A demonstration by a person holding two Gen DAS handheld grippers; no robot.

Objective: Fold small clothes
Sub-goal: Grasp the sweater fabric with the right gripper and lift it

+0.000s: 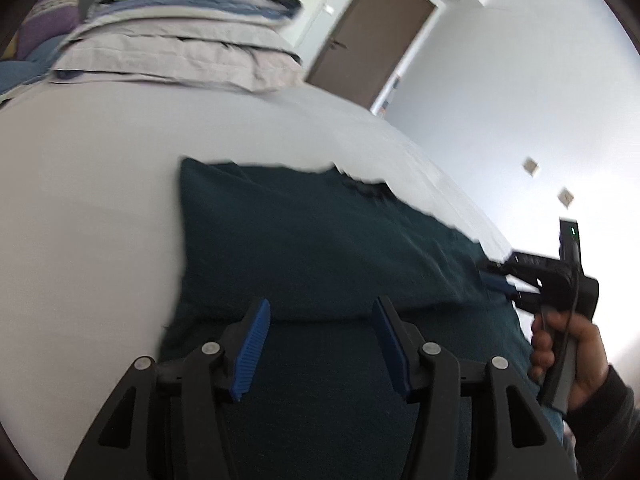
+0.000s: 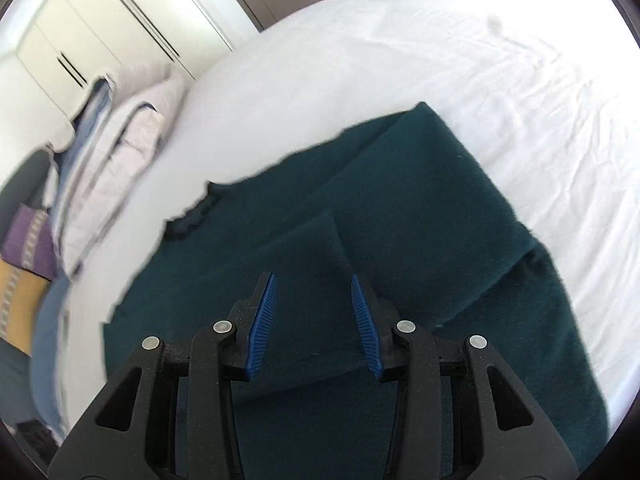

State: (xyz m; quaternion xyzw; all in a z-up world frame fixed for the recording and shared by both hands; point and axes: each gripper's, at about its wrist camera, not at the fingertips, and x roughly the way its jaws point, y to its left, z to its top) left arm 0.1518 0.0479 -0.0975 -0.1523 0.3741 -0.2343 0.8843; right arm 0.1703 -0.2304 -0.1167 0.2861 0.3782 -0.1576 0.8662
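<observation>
A dark teal garment lies spread on the white bed, partly folded, with a folded flap near its middle. My left gripper is open and empty, hovering just above the garment's near part. My right gripper is open and empty above the folded flap. In the left wrist view the right gripper shows at the garment's right edge, held by a hand.
The white bed sheet extends around the garment. A stack of folded bedding sits at the far end, also in the right wrist view. A brown door and white wardrobe stand beyond.
</observation>
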